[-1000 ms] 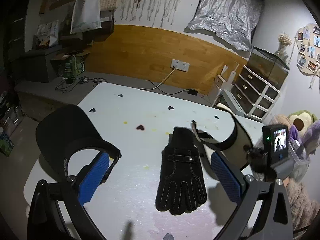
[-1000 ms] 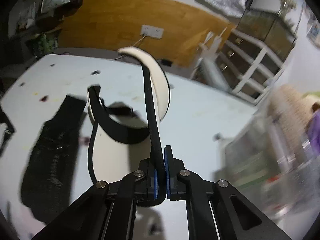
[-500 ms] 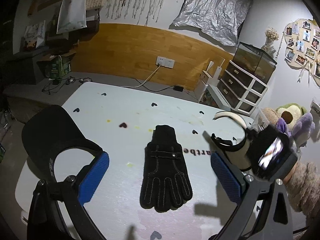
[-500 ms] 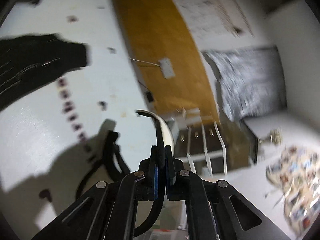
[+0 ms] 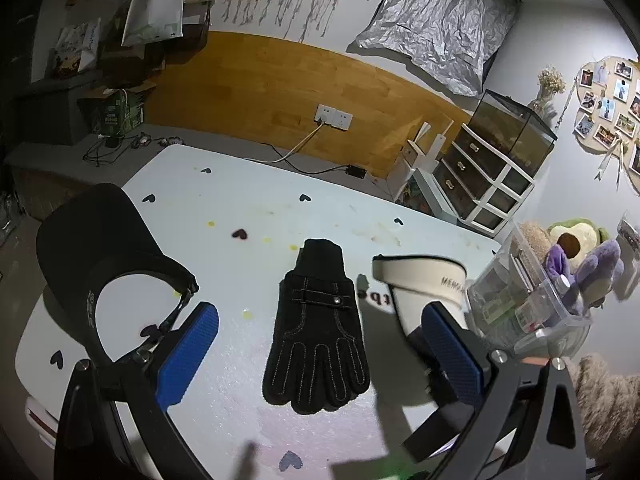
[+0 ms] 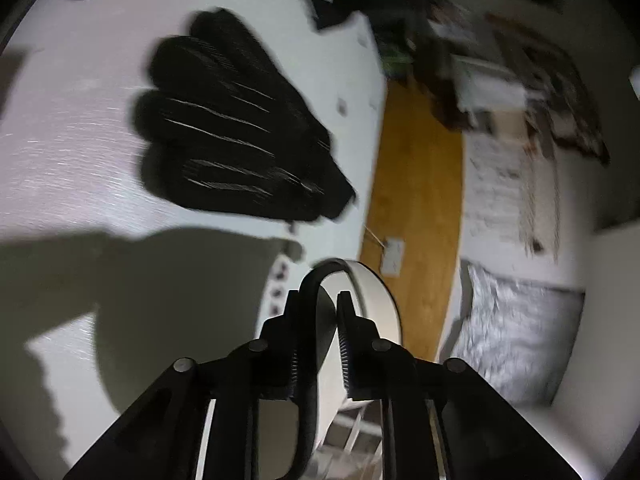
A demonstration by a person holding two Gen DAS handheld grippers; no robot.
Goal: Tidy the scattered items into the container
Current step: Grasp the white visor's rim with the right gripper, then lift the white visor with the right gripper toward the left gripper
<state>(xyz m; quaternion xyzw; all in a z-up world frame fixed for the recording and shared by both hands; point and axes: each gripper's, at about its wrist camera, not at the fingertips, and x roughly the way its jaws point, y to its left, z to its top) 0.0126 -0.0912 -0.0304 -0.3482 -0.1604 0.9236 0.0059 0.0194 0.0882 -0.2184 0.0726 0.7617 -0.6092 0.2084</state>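
A black glove [image 5: 318, 332] lies flat on the white table [image 5: 248, 216], between the blue pads of my open left gripper [image 5: 320, 354]. A black visor cap [image 5: 100, 252] lies at the table's left. A cream visor [image 5: 424, 280] hangs at the right beside a clear plastic container [image 5: 532, 304]. In the right wrist view my right gripper [image 6: 318, 344] has its jaws slightly parted with the cream visor's [image 6: 372, 300] dark edge between them. The view is rolled and blurred. The glove [image 6: 236, 136] shows there at upper left.
The container holds several small items and stands off the table's right edge, with plush toys [image 5: 580, 248] behind it. A drawer unit [image 5: 484, 184] with a glass tank on top stands beyond the table. A power cable [image 5: 304, 160] runs along the floor.
My right gripper carried the cream visor rightward off the table to the container, rolling over. Its jaws have parted slightly from fully shut. My left gripper stays over the glove.
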